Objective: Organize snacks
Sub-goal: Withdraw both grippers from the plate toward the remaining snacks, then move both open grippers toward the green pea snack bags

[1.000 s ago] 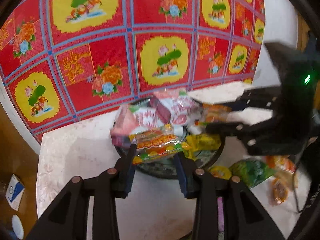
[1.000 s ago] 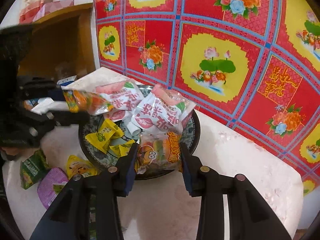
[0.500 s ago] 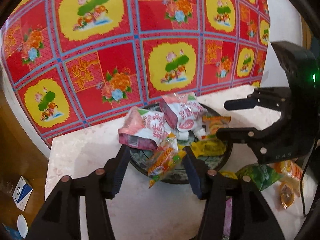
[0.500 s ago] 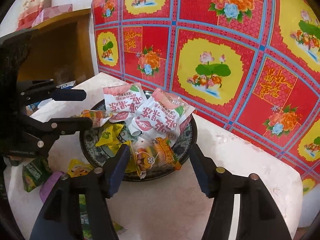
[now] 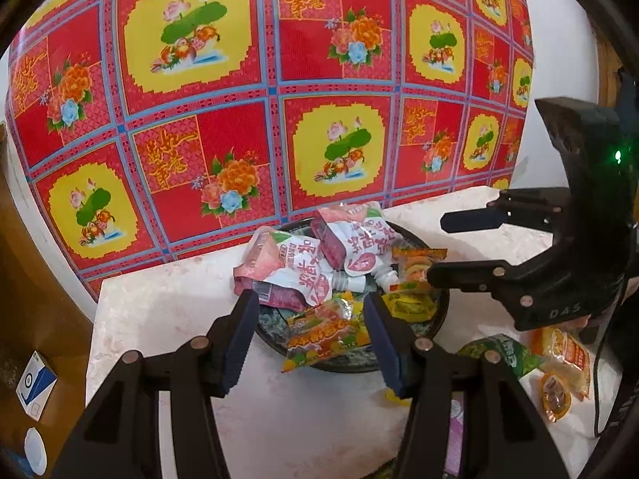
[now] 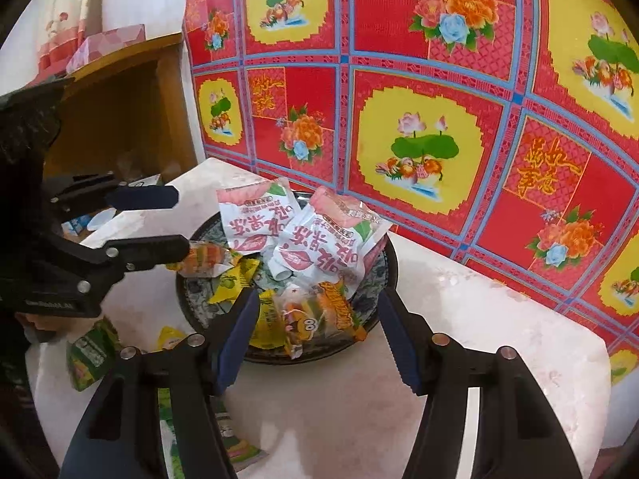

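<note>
A dark patterned plate (image 5: 355, 365) (image 6: 393, 267) on the pale marble table holds a heap of snacks: two white-and-pink pouches (image 5: 303, 271) (image 6: 323, 247), yellow packets (image 5: 407, 305) (image 6: 231, 279) and orange packets. My left gripper (image 5: 309, 311) (image 6: 177, 221) is open at the plate's near rim. An orange packet (image 5: 323, 335) lies loose on the rim between its fingers, untouched by the pads. My right gripper (image 6: 317, 307) (image 5: 439, 247) is open too, with another orange packet (image 6: 319, 315) lying free on the plate in front of it.
Loose snacks lie on the table beside the plate: a green packet (image 5: 507, 353) (image 6: 88, 355), orange packets (image 5: 567, 355) and a purple one (image 5: 455, 431). A red flowered cloth (image 5: 239, 119) hangs just behind. A wooden cabinet (image 6: 120, 111) stands beyond the table's end.
Both grippers opened and let go of their orange packets, which dropped onto the plate. Both grippers also drew back a little from the plate.
</note>
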Demonstrator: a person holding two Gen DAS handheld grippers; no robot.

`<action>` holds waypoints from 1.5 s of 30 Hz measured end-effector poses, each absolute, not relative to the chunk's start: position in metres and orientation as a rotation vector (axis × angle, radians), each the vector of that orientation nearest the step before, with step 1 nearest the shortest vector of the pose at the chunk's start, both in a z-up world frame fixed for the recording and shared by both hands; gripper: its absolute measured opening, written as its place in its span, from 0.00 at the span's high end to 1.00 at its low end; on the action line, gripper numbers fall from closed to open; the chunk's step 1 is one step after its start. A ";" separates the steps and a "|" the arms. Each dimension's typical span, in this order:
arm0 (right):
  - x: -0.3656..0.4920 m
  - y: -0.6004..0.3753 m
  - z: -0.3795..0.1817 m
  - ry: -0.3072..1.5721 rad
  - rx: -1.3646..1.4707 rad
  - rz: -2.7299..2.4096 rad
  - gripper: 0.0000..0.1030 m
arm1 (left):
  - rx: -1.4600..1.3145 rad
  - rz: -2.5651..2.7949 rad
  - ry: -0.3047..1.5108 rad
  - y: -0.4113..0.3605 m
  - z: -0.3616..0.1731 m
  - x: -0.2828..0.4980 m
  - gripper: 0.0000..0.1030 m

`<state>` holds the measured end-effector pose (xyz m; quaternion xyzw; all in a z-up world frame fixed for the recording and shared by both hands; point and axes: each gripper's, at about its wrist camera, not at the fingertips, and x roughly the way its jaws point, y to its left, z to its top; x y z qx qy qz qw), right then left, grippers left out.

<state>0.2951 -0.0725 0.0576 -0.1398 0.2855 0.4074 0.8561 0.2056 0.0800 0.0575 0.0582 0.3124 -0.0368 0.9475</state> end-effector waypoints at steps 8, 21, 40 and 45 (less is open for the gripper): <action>0.271 -0.079 0.085 0.598 -0.300 0.892 0.39 | 0.155 -0.082 0.630 0.058 0.079 0.186 0.44; 0.193 -0.103 0.087 0.620 -0.306 0.810 0.39 | 0.136 -0.052 0.614 0.036 0.098 0.113 0.44; 0.086 -0.136 0.019 0.519 -0.170 0.641 0.39 | 0.045 -0.054 0.613 0.009 0.043 0.035 0.44; 0.073 -0.146 0.010 0.514 -0.093 0.660 0.39 | -0.062 -0.039 0.638 0.015 0.021 0.028 0.44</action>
